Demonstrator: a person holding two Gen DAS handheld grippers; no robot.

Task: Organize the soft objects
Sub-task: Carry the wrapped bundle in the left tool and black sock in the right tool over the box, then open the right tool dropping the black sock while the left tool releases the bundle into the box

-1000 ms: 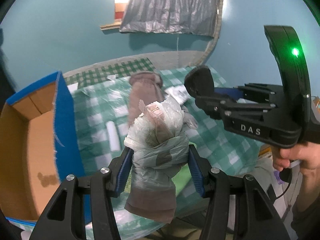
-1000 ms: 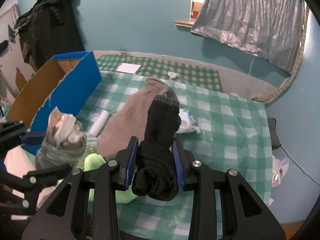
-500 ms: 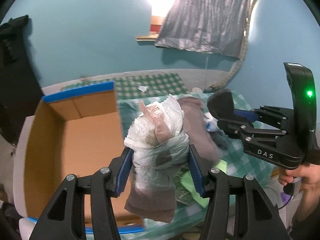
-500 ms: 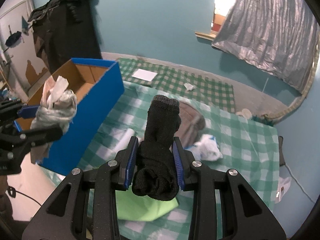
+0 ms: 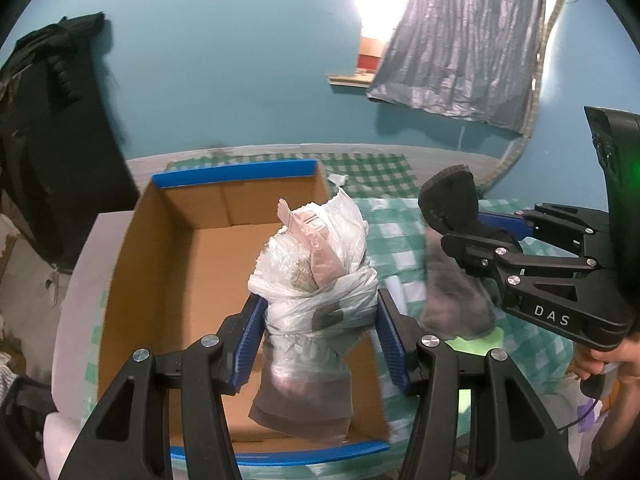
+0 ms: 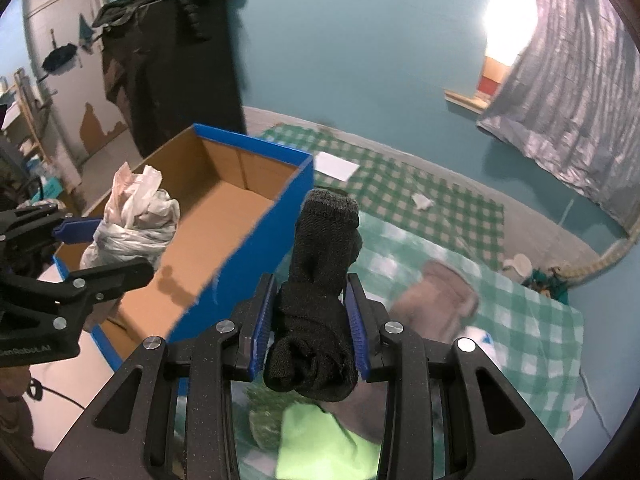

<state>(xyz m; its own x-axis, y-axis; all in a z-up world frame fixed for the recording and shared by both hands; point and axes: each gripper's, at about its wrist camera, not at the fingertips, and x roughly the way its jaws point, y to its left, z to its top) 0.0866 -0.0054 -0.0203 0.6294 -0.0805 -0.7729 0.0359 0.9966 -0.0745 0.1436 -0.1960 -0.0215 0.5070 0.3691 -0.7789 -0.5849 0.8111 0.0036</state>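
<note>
We are seeing a crumpled plastic-wrapped bundle (image 5: 316,280) hanging above the open cardboard box (image 5: 168,264); a rolled black sock (image 6: 320,300) is standing upright beside it.

— Left wrist view rides right behind the left claw (image 5: 320,336), looking steeply down into the open brown cardboard box with blue rim (image 5: 236,172), teal wall beyond.

— Right wrist view sits behind the right claw (image 6: 310,316), facing the same box (image 6: 256,144) from its right side. Both share the box, the green checked cloth (image 5: 400,236) and each other's claw.
</note>
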